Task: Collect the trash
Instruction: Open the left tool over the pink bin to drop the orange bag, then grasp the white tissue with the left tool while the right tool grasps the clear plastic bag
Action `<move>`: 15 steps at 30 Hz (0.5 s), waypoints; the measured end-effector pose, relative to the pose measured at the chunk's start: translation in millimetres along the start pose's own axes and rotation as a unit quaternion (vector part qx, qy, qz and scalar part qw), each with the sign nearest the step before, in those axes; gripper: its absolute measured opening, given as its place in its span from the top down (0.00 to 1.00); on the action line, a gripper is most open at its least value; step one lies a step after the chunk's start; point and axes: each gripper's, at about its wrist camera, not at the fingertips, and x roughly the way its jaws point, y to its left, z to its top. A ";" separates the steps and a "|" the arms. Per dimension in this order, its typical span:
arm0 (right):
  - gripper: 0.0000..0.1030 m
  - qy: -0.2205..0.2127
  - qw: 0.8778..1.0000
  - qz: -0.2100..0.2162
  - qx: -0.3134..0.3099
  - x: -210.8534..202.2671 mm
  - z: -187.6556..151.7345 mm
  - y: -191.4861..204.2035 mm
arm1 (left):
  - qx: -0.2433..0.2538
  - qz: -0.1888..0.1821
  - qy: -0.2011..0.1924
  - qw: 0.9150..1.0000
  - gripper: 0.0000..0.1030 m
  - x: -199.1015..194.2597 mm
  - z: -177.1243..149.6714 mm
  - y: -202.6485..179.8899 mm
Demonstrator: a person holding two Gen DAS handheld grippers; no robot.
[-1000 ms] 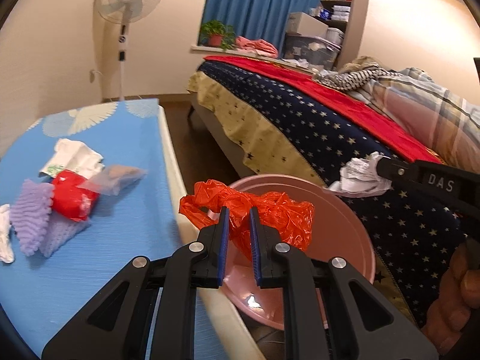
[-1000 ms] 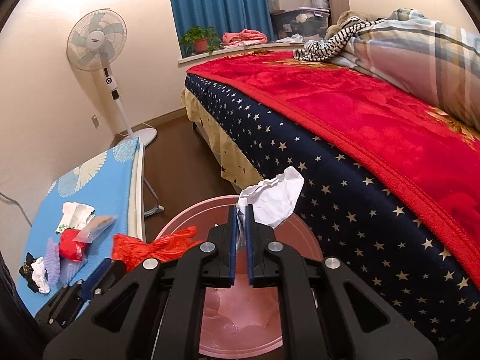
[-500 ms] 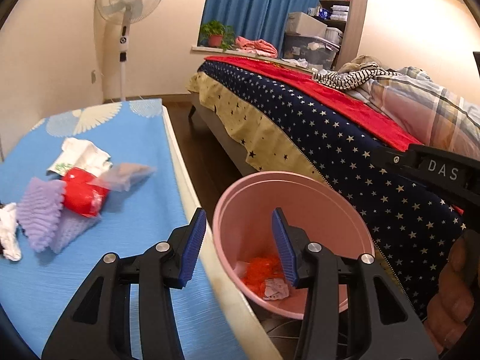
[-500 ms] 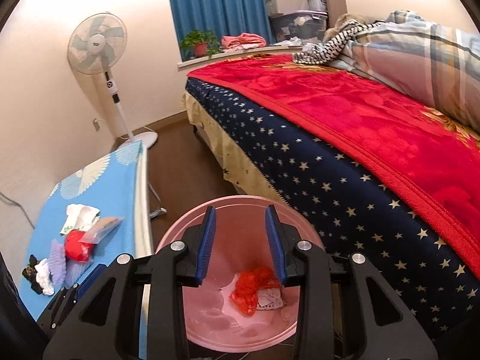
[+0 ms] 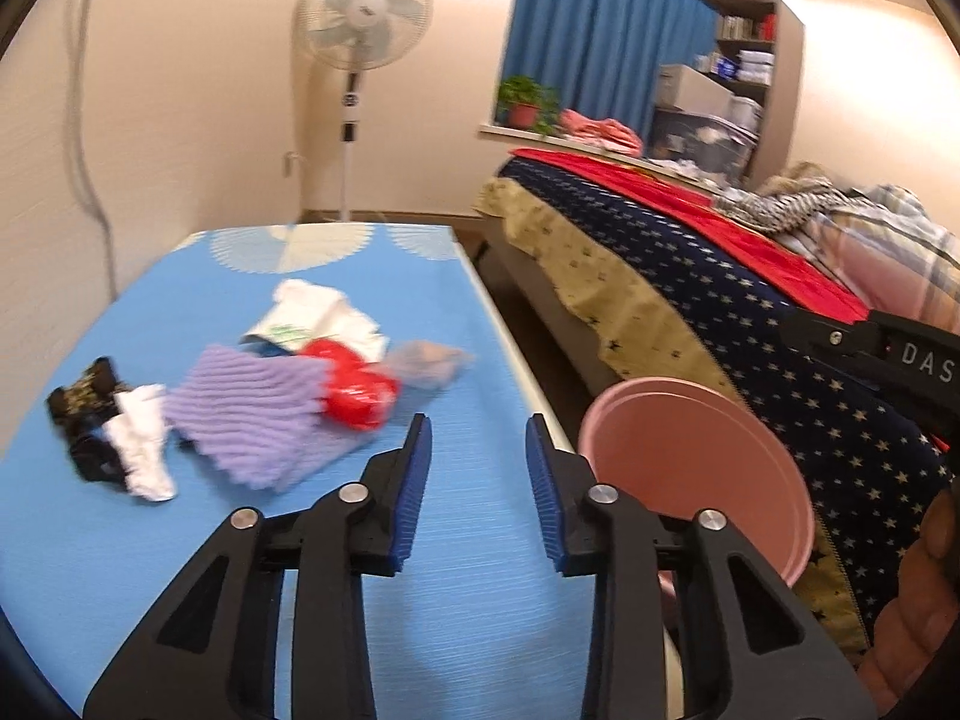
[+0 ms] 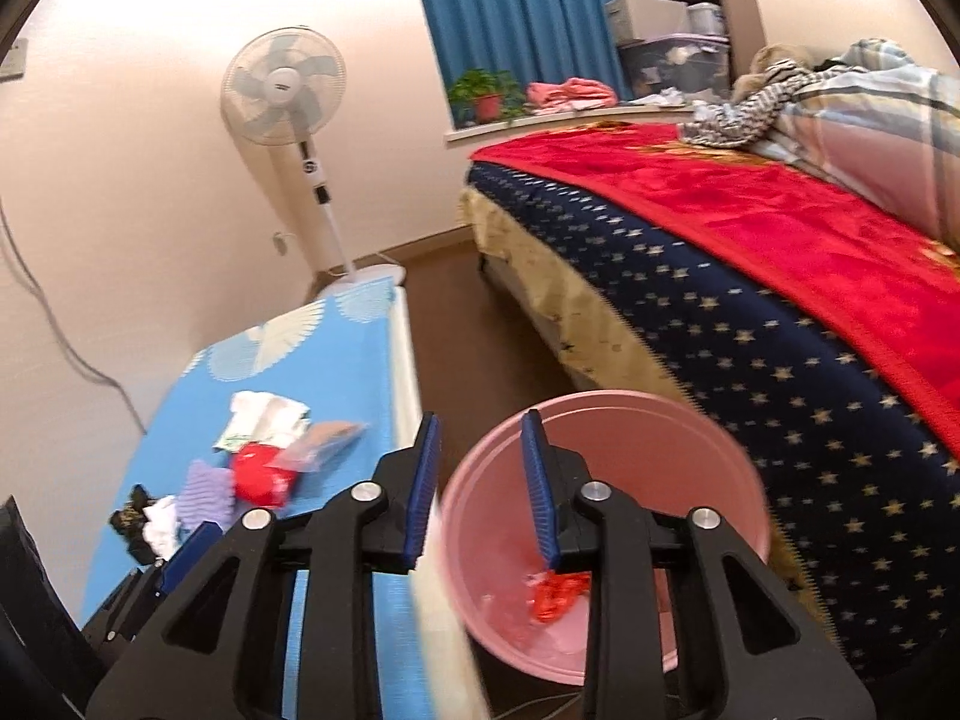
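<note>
My left gripper (image 5: 477, 426) hovers over the blue table (image 5: 480, 570), its jaws closing with nothing between them. Ahead of it to the left lies a trash pile: a purple foam net (image 5: 252, 414), a red wrapper (image 5: 360, 390), a white paper pack (image 5: 318, 315), a clear bag (image 5: 429, 363), a white wad (image 5: 141, 450) and a black scrap (image 5: 84, 402). My right gripper (image 6: 480, 420) is also empty and closing, above the table's edge and the pink bin (image 6: 630, 396). A red plastic bag (image 6: 555, 591) lies at the bin's bottom.
The bin (image 5: 690, 387) stands on the floor in the narrow gap between the table and a bed (image 6: 750, 300) with a starred navy cover and red blanket. A standing fan (image 5: 360, 18) is by the far wall. A hand (image 5: 924, 588) shows at the right.
Both grippers let go of the red bag and the white paper, which fell into the bin. Both then swung left toward the table, and their jaws narrowed again.
</note>
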 end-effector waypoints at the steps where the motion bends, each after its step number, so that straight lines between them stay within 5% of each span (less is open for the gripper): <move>1: 0.75 0.001 1.000 0.006 0.000 1.8 -0.2 3.5 | -0.002 0.007 -0.002 1.000 0.70 -0.8 -0.5 4.1; 15: 0.78 0.025 0.997 0.078 -0.005 48.2 -10.6 53.7 | -0.053 0.105 -0.022 0.993 0.77 -6.4 -8.0 68.3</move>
